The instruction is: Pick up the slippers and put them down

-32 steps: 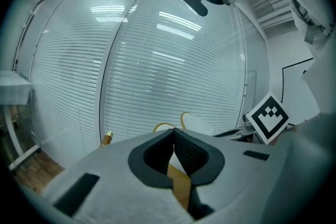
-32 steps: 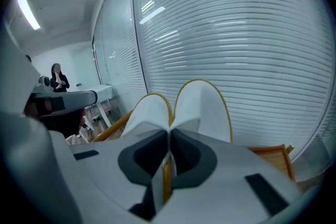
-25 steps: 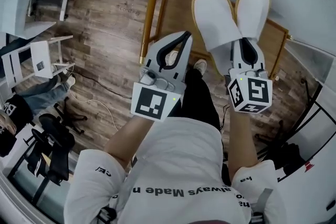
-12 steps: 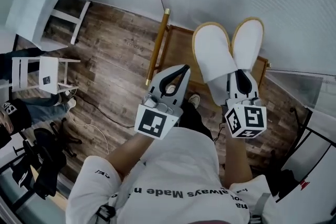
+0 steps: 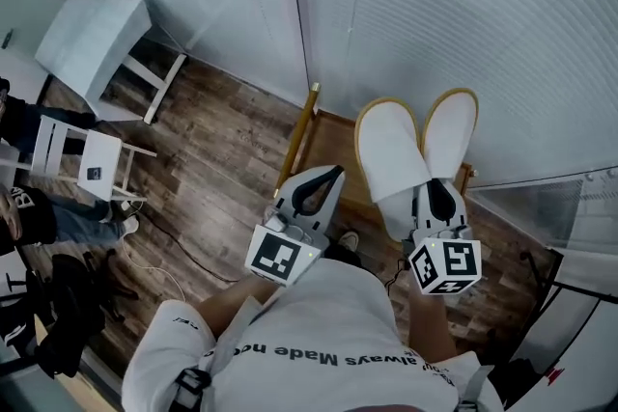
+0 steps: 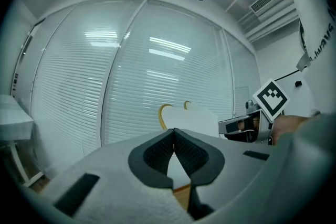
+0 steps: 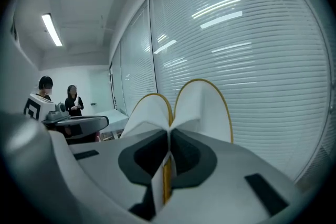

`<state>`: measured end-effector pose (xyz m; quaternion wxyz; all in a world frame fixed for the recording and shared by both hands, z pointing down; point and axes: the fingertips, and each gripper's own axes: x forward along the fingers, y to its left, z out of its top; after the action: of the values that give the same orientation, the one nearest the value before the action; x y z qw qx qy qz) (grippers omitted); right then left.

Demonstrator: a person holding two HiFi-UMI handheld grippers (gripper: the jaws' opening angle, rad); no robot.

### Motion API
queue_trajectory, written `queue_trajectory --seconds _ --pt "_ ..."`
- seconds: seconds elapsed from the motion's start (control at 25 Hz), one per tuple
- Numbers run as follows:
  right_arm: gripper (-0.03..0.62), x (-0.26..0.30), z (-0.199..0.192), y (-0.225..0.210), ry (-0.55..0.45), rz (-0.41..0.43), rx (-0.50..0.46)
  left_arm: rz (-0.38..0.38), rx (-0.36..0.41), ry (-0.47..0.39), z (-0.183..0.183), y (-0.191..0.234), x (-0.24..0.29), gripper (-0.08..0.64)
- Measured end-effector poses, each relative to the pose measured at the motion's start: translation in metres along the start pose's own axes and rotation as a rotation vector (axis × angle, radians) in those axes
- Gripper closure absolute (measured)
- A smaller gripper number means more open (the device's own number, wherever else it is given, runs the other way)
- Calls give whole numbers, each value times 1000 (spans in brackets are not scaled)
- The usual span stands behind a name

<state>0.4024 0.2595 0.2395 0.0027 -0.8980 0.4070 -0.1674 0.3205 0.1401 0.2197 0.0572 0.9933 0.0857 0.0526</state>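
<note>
Slippers (image 5: 415, 145) up in the air, pair pinched by the heels in right gripper (image 5: 437, 196)
Both grippers higher than a second ago; left gripper (image 5: 323, 178) closed on nothing; pick-up looks done; put-down remains.

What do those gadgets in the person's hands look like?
Two light grey pincers, the left gripper and the right gripper, each lined with black padding and carrying a cube of black-and-white square markers. The person wears a white short-sleeved T-shirt with dark lettering.
</note>
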Motion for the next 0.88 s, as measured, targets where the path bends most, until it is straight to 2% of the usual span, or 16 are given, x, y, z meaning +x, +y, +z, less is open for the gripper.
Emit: queue_trajectory --seconds 0.48,0.72,0.88 --pt "569 -43 54 19 -54 41 -21 -2 34 -67 59 -13 -20 549" --pt "569 -44 53 14 -65 78 -30 37 36 -66 56 -23 -22 549" --pt "569 -44 44 16 -51 123 -47 102 27 -76 53 -27 -33 549"
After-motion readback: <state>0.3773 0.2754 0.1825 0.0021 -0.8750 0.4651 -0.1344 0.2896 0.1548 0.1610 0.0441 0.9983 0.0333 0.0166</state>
